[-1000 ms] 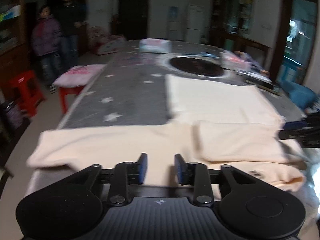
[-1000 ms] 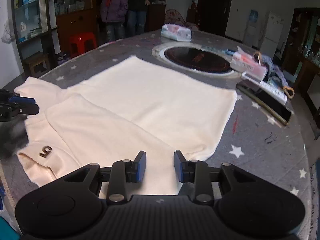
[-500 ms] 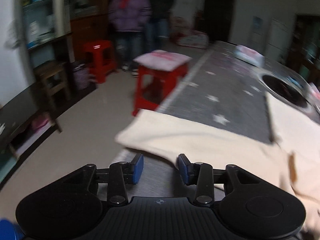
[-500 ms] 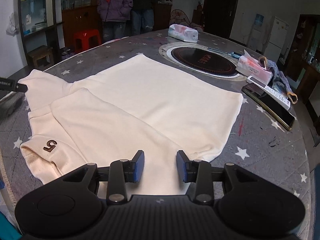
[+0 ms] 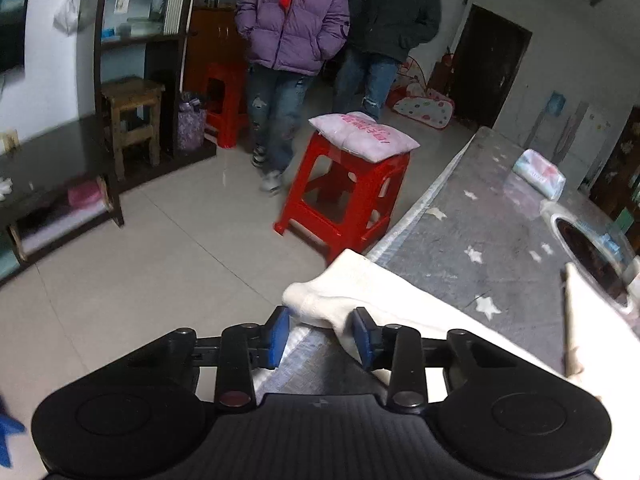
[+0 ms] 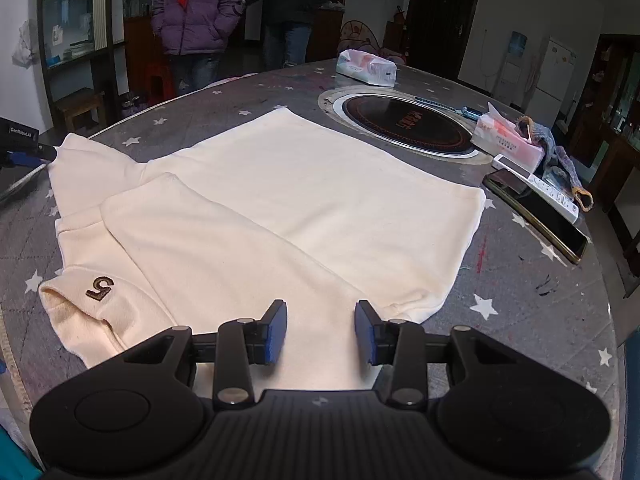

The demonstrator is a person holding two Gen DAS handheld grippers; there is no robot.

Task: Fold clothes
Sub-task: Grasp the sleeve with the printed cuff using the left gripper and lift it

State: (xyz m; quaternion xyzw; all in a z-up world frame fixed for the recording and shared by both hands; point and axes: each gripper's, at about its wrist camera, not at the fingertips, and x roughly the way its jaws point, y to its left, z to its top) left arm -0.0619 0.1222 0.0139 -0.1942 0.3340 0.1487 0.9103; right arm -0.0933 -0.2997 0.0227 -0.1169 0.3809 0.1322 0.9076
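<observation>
A cream sweater (image 6: 280, 208) lies flat on the grey star-patterned table (image 6: 520, 288), one sleeve folded across the body and a collar with a brown "5" (image 6: 99, 283) at the near left. My right gripper (image 6: 321, 330) is open and empty, hovering over the folded sleeve. In the left wrist view, my left gripper (image 5: 321, 334) is open at the table's edge, with the cuff end of the outstretched sleeve (image 5: 320, 304) lying between its blue pads. The left gripper's tip also shows in the right wrist view (image 6: 28, 154) at the sleeve's end.
A red stool (image 5: 344, 208) with a pink cushion stands beside the table, and two people (image 5: 292, 40) stand behind it. An inset round cooktop (image 6: 404, 124), tissue packs (image 6: 508, 140), a phone (image 6: 536, 212) and a power strip lie on the far right of the table.
My left gripper has swung left from over the sweater to the end of the outstretched sleeve at the table edge. My right gripper has opened slightly and barely moved.
</observation>
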